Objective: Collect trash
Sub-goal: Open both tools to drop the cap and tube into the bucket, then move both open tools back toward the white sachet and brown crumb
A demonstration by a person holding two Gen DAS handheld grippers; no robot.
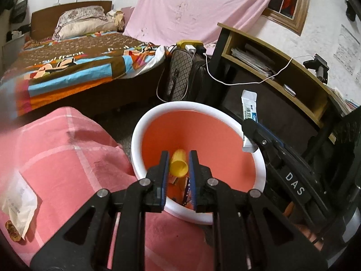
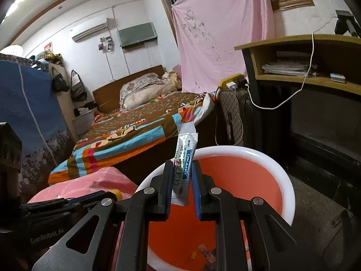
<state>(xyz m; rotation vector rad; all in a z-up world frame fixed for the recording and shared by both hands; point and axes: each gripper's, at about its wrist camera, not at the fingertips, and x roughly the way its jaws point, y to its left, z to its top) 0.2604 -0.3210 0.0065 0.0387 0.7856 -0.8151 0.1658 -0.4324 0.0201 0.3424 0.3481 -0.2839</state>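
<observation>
An orange bin with a white rim (image 1: pixel 255 158) stands beside a pink-covered surface; it also shows in the right wrist view (image 2: pixel 286 180). My left gripper (image 1: pixel 178 164) is over the bin, shut on a yellow cup (image 1: pixel 179 165). My right gripper (image 2: pixel 182 176) holds a white sachet (image 2: pixel 183 164) printed DIKANG upright over the bin's near rim; the sachet also shows in the left wrist view (image 1: pixel 249 113). Small wrappers lie on the bin's bottom (image 2: pixel 206 251).
A white plastic wrapper (image 1: pixel 19 205) and a brown scrap (image 1: pixel 13 233) lie on the pink cloth (image 1: pixel 67 169) at the left. A bed (image 1: pixel 67 67), a quilted bag (image 1: pixel 180 72) and a wooden desk with cables (image 1: pixel 282 67) stand behind the bin.
</observation>
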